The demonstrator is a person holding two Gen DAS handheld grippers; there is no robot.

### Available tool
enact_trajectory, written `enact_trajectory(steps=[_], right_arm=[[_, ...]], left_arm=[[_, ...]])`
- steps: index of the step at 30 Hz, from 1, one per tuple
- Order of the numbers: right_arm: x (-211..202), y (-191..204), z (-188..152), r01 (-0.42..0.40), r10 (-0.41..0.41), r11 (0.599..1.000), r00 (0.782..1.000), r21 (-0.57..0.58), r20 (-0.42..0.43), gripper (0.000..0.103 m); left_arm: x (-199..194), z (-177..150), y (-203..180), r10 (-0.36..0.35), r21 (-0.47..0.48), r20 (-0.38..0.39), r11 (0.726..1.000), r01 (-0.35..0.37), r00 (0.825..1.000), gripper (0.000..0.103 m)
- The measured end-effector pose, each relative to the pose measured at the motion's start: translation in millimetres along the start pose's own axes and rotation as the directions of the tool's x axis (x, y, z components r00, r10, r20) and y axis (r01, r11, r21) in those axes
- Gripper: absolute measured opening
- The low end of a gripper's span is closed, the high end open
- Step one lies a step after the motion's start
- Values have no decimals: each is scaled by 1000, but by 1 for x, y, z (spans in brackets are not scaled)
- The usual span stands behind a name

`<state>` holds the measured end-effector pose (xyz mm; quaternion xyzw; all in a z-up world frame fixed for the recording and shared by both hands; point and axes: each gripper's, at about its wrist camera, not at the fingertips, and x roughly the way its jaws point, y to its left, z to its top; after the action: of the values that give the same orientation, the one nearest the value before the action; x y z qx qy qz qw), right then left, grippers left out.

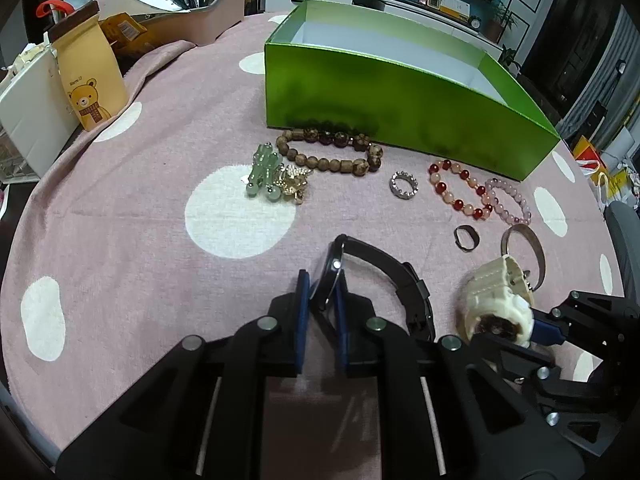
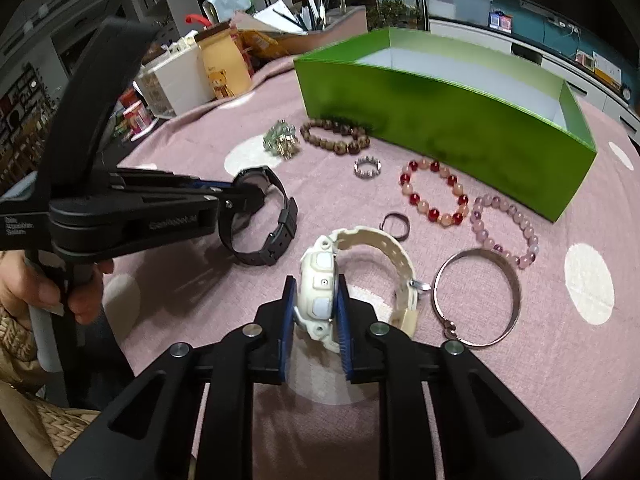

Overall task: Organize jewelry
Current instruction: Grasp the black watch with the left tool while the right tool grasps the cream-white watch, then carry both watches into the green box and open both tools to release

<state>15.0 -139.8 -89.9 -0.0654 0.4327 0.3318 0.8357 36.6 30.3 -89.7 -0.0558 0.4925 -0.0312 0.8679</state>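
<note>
The left gripper [image 1: 320, 308] has its jaws closed on the black watch [image 1: 384, 280] at the table's near edge. Beside it, the right gripper [image 2: 316, 308] has its jaws clamped on the white watch [image 2: 320, 292]. The green box [image 1: 400, 100] stands toward the far edge, with bracelets lying before it.

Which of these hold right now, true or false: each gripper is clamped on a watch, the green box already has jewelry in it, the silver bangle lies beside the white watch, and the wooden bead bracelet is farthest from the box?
1. The left gripper clamps the black watch and the right gripper the white watch. True.
2. The green box holds jewelry. False: the visible interior is bare.
3. The silver bangle lies beside the white watch. True.
4. The wooden bead bracelet is farthest from the box. False: it lies right against the box's front wall.
</note>
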Motion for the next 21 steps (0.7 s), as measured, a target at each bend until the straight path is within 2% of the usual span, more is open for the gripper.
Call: enact_trajectory(steps=[5, 11, 17, 21], right_arm=[[-22, -1, 12, 3, -2, 1000, 997, -11, 75, 18], [-49, -18, 36, 67, -65, 998, 982, -6, 175, 18], [-71, -50, 66, 151, -154, 988, 951, 32, 269, 18], [-72, -73, 86, 168, -181, 983, 940, 70, 290, 18]], left_arm=[[-16, 10, 2, -15, -10, 47, 1000, 15, 999, 12], [-36, 37, -2, -29, 3, 109, 1000, 29, 994, 12], [-52, 80, -15, -30, 32, 196, 999, 24, 980, 12], [-47, 116, -23, -40, 39, 220, 999, 32, 975, 12]])
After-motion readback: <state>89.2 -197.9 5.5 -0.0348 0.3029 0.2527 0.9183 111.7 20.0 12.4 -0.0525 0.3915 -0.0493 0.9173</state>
